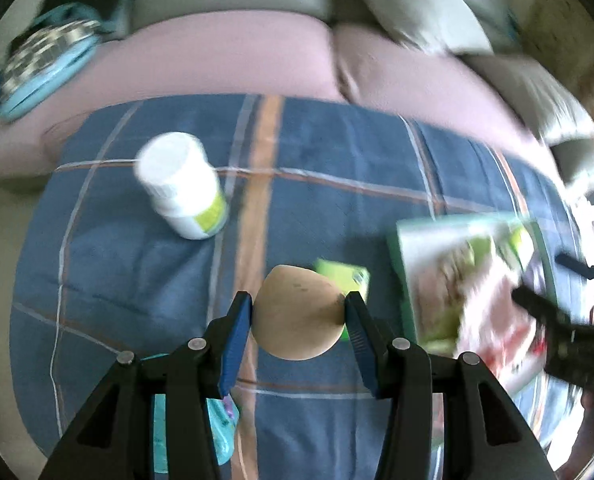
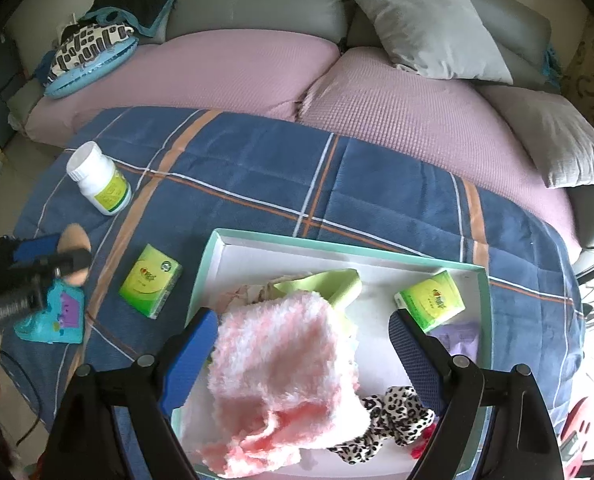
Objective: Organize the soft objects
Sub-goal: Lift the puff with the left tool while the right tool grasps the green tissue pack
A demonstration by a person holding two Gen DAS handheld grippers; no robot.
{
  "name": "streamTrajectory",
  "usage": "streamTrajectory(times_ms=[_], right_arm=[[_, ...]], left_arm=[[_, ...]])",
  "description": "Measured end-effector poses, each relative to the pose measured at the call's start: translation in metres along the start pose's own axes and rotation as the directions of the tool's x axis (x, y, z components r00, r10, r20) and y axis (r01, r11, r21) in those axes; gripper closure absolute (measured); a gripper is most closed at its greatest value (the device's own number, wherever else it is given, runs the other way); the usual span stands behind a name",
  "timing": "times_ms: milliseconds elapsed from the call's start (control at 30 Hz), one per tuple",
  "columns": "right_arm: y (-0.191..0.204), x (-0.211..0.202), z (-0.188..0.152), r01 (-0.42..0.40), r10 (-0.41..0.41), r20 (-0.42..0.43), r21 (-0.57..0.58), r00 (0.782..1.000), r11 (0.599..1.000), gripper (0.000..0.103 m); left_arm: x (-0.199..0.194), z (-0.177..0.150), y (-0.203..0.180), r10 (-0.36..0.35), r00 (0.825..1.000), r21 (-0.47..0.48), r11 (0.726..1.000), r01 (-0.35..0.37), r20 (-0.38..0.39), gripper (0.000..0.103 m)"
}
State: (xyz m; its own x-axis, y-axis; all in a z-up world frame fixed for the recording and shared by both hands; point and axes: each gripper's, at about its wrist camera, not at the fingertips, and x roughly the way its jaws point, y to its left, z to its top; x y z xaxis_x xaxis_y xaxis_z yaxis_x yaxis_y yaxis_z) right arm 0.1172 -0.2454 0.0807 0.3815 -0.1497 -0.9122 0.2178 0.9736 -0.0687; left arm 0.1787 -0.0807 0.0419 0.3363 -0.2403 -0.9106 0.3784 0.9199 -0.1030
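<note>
Blue plaid blanket (image 2: 257, 168); pink-white fluffy cloth (image 2: 281, 380).

My blue checked blanket (image 2: 257, 168) carries a white bottle (image 2: 99, 180) far left, a green packet (image 2: 151, 280), a teal toy (image 2: 55, 316) near left, and a tray (image 2: 487, 308) right.

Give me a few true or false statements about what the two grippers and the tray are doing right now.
1. The left gripper grips a tan sponge between its jaws. True.
2. The right gripper is shut on the pink cloth. False: its jaws stand open over the cloth.
3. The white bottle stands in the tray. False: it sits on the blue blanket, outside the tray.
4. One green pack lies in the tray and another lies on the blanket. True.
5. A leopard-print item lies in the tray beside the pink cloth. True.
</note>
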Motion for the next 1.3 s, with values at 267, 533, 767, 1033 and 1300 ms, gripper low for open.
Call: streamTrajectory(times_ms=[267,533,767,1033,1300], right_arm=[[0.022,0.017,0.008,-0.035,0.034,-0.035,-0.023,0.999,0.999,0.014],[0.077,0.032,0.021,-0.085,0.081,-0.054,-0.096,0.995,0.992,0.015],[0.121,0.052,0.026,-0.097,0.084,-0.088,-0.150,0.993,0.984,0.023],[0.138,0.071,0.033,-0.107,0.085,-0.132,-0.170,0.988,0.980,0.030],[0.148,0.090,0.033,-0.118,0.088,-0.177,-0.164,0.980,0.979,0.030]], left_arm=[[0.002,0.005,0.030,0.118,0.990,-0.127,0.986,-0.108,0.079,0.053],[-0.004,0.009,0.065,0.166,0.978,-0.196,0.971,-0.140,0.123,0.053],[-0.019,0.004,0.100,0.180,0.972,-0.278,0.951,-0.133,0.150,0.053],[-0.010,0.000,0.126,0.161,0.979,-0.342,0.933,-0.111,0.123,0.053],[-0.011,-0.002,0.131,0.149,0.981,-0.361,0.928,-0.095,0.124,0.053]])
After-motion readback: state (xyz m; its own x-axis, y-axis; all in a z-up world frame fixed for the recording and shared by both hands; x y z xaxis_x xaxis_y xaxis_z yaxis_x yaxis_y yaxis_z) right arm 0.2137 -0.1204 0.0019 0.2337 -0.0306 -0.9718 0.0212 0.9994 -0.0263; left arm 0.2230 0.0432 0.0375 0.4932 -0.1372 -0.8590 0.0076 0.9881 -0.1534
